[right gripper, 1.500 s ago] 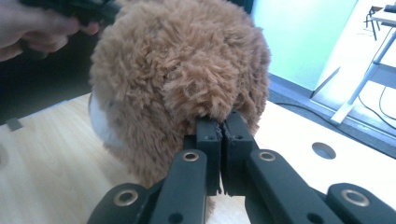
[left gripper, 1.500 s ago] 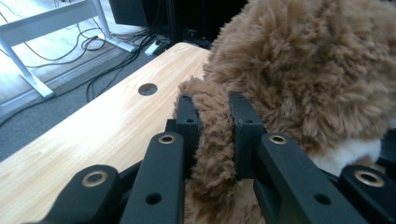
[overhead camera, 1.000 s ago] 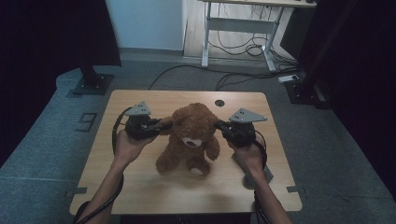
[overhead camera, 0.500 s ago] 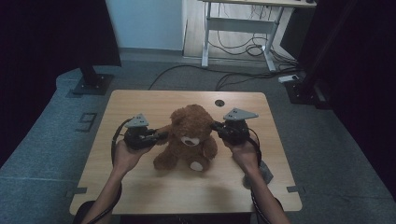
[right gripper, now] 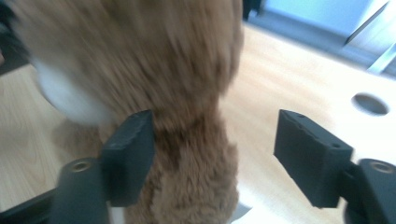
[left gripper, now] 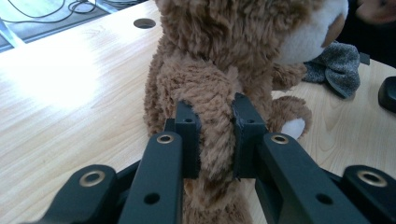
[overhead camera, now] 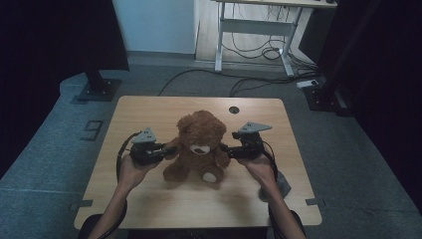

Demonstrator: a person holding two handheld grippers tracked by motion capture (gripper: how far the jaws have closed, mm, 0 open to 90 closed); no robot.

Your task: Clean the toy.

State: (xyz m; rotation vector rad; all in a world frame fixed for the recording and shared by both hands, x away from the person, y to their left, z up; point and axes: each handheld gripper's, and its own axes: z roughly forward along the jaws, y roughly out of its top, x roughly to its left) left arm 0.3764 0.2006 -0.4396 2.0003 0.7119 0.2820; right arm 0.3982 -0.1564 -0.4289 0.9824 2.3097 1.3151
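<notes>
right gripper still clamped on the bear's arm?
No: in the right gripper view the right gripper has just opened, one pad clear of the teddy bear's arm.

Pale wooden table [overhead camera: 149, 107] with a round cable hole [overhead camera: 234, 108] near its far edge, right of the middle; same hole [left gripper: 144, 23] visible in the left gripper view and again [right gripper: 370, 103] in the right gripper view. Crumpled grey cloth [overhead camera: 282, 183] near the right edge, toward the near right corner, also seen [left gripper: 337, 67] in the left gripper view. Beyond the far edge: grey carpeted floor [overhead camera: 50, 149], black cables [overhead camera: 249, 79] trailing across it, white desk frame [overhead camera: 259, 25] farther back. Black stand base [overhead camera: 97, 89] off the far left corner, another [overhead camera: 323, 97] off the far right corner
</notes>
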